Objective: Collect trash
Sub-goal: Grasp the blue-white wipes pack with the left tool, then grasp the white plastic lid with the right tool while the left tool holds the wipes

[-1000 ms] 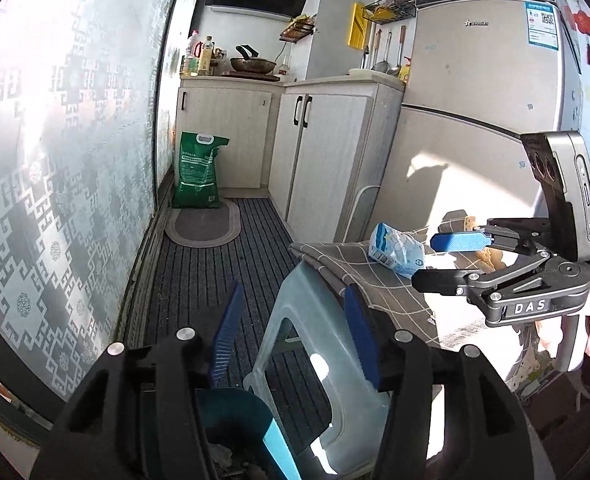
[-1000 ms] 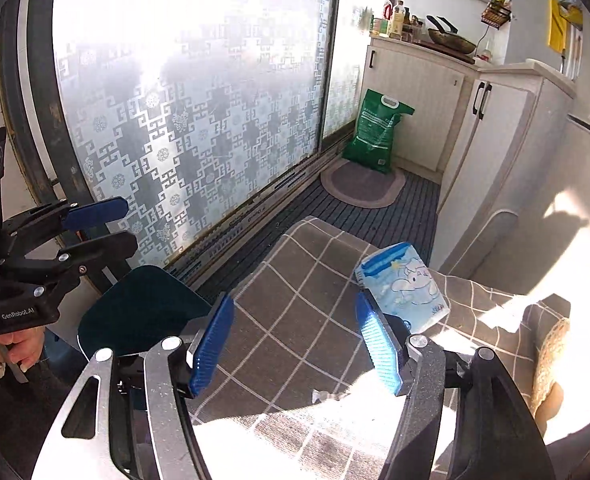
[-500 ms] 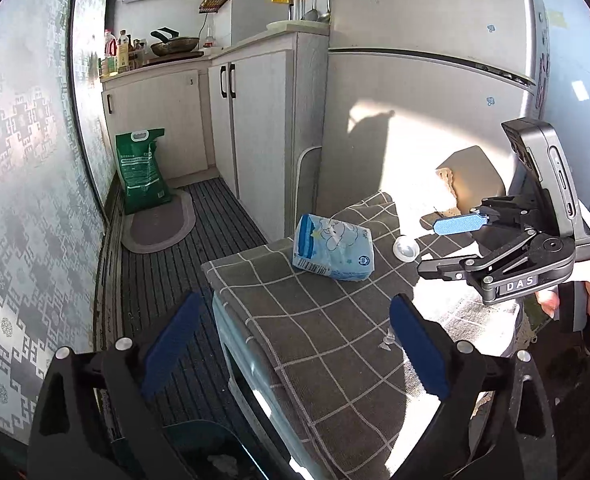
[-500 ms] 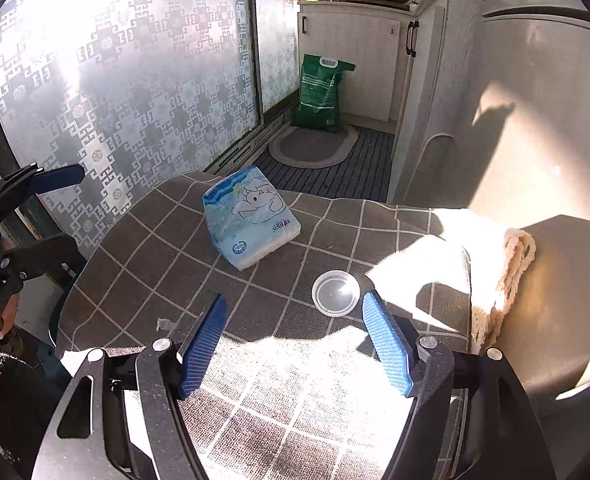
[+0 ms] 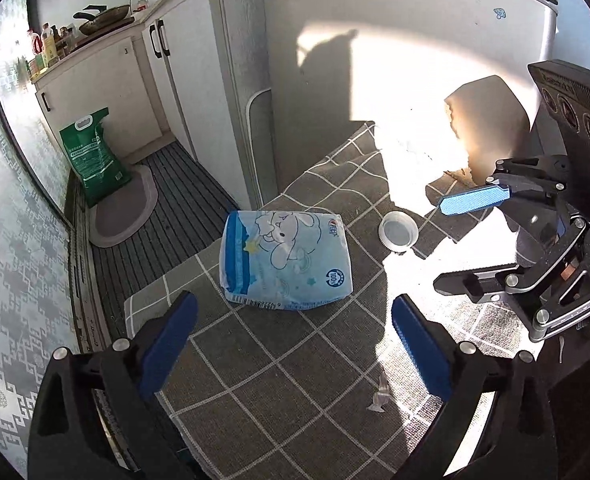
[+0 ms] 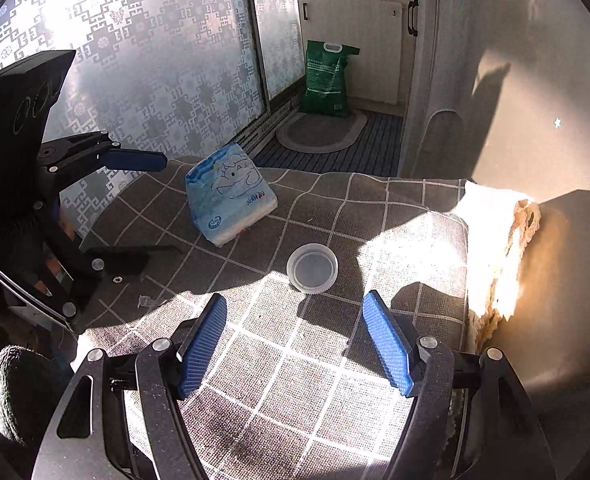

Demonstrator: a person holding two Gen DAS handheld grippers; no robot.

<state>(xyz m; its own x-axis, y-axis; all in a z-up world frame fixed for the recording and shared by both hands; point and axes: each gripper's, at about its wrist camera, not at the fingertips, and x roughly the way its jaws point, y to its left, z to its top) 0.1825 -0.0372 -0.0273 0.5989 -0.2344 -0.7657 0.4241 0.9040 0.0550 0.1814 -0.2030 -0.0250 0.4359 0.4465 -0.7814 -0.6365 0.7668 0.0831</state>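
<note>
- Since the small round plastic lid point(image 6: 312, 268) lies dead ahead of the right gripper point(image 6: 295, 344), centred between its two blue pads and just beyond their tips, I judge the right hand the nearer one for this piece; a straight push forward and down should bracket it.
- Right gripper jaws: spread wide, holding nothing. The gap is clearly wider than the lid.
- Left gripper point(image 5: 293, 344) jaws: likewise wide apart and empty. From the left wrist view the lid point(image 5: 398, 232) sits ahead and to the right, past the tissue pack point(image 5: 285, 258).
- Tissue pack: soft pale-blue wrapper with a cartoon animal, lying flat, directly ahead of the left jaws. Its long axis runs roughly across them, slightly skewed.
- Lid: translucent, shallow, ribbed rim, open side up as far as I can tell; round, so no preferred grasp axis. It rests at the edge of a sunlit patch on the checked cloth point(image 6: 319, 384) covering the desk.
- A small clear wrapper scrap point(image 5: 379, 398) lies near the left gripper's right pad.
- Risk, as judged: thin lid may slide or flip if pinched high.
</note>
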